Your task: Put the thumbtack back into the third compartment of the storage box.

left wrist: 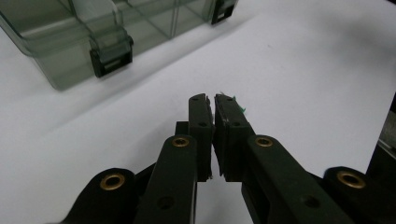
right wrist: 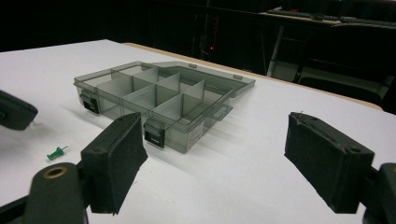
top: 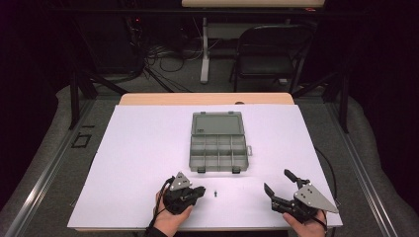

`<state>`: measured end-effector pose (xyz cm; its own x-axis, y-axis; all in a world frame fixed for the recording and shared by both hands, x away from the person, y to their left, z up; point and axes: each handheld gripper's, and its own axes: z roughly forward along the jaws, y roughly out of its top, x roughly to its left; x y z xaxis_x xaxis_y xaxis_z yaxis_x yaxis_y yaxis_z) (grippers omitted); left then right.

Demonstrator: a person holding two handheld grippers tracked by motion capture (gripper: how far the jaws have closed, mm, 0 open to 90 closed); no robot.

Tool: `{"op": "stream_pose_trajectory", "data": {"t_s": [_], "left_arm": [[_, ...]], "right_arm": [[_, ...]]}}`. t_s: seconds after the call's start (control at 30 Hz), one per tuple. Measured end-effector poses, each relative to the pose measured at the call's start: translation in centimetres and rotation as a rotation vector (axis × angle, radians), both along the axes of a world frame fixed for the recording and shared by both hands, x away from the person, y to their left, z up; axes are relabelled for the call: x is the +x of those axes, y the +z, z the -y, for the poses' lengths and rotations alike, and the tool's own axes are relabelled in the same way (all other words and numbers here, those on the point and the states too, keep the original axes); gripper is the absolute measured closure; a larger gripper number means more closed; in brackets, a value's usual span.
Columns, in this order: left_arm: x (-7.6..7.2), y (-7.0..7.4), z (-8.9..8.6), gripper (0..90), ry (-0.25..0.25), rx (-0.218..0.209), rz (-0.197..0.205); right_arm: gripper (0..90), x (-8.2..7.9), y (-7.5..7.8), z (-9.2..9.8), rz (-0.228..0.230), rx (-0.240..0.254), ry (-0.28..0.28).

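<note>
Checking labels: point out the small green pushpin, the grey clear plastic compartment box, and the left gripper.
small green pushpin [right wrist: 56,152], right gripper view, on its head
grey clear plastic compartment box [top: 218,171], high view, on its front wall
left gripper [left wrist: 214,109], left gripper view, between its closed fingertips

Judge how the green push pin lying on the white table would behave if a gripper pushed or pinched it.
The green push pin looks tiny and light, so a nudge would likely skid it. Lying on its side, it may roll in an arc. Its narrow body seems easy to slip from wide fingers.

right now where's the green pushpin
In the high view the green pushpin lies on the white table, between the left gripper and the right gripper, nearer the left one and just in front of the open compartment box.
</note>
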<state>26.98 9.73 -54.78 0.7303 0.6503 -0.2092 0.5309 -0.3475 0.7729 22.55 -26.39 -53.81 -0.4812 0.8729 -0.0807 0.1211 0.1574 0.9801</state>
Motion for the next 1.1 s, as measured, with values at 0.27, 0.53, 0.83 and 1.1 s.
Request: {"op": "stream_pose_trajectory", "data": {"t_s": [0.27, 0.53, 0.83, 1.1], "left_arm": [[0.9, 1.9, -0.3, 86.0, 0.000, -0.038, 0.007], [2.1, 4.1, 0.3, 86.0, -0.003, -0.036, 0.044], [3.7, 6.5, 1.5, 86.0, -0.017, -0.055, 0.073], [5.1, 7.4, 2.4, 86.0, -0.015, -0.079, 0.062]], "right_arm": [[18.9, 0.0, 0.0, 0.0, -0.005, -0.004, -0.002], [19.0, 0.0, 0.0, 0.1, -0.003, 0.001, -0.005], [19.0, 0.0, 0.0, 0.0, -0.003, 0.000, -0.002], [18.9, 0.0, 0.0, 0.0, -0.003, 0.001, 0.000]]}}
